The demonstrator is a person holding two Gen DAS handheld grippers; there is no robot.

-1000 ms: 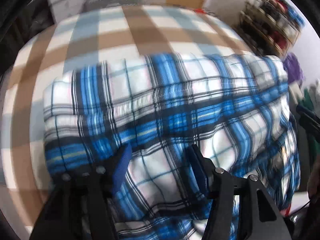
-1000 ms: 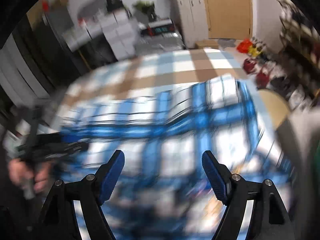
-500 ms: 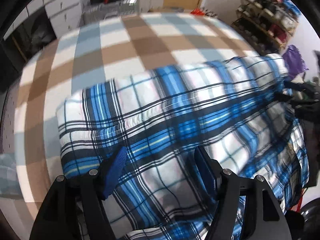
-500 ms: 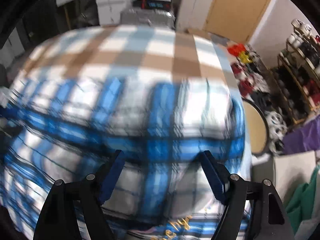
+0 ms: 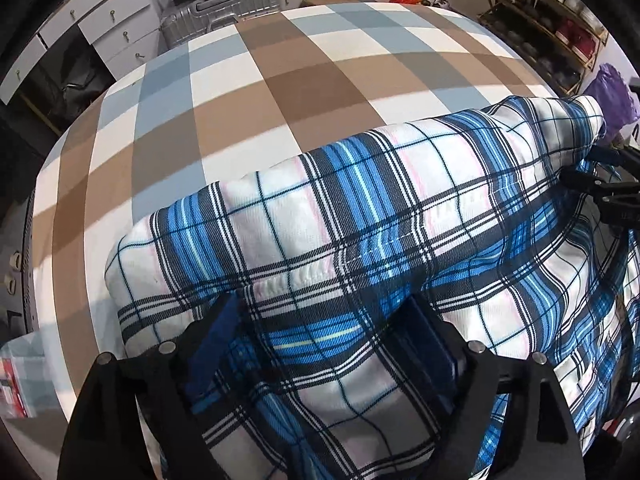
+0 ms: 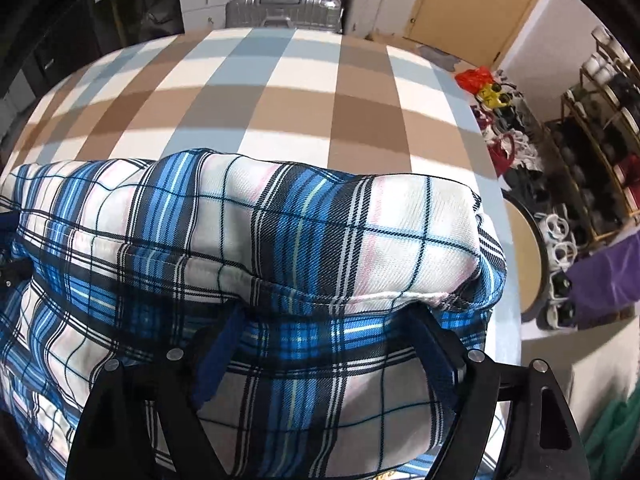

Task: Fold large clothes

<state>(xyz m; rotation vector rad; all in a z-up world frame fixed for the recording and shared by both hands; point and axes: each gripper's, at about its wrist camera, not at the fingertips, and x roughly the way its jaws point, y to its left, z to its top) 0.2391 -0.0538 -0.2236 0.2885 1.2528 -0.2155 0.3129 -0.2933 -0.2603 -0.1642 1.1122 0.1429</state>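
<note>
home bedroom: checkered bed (image 5: 280, 80), drawer unit (image 5: 116, 28), suitcase (image 6: 284, 12), shoe rack (image 6: 592, 152).

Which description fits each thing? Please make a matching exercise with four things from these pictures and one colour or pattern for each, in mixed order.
Things:
1. garment
2. bed cover
3. suitcase
4. bag on the floor

Descriptions:
a. silver, ribbed shell
b. blue, white and black plaid
c. red
d. brown, white and grey-blue checks

Pairs: 1-b, 2-d, 3-a, 4-c
</note>
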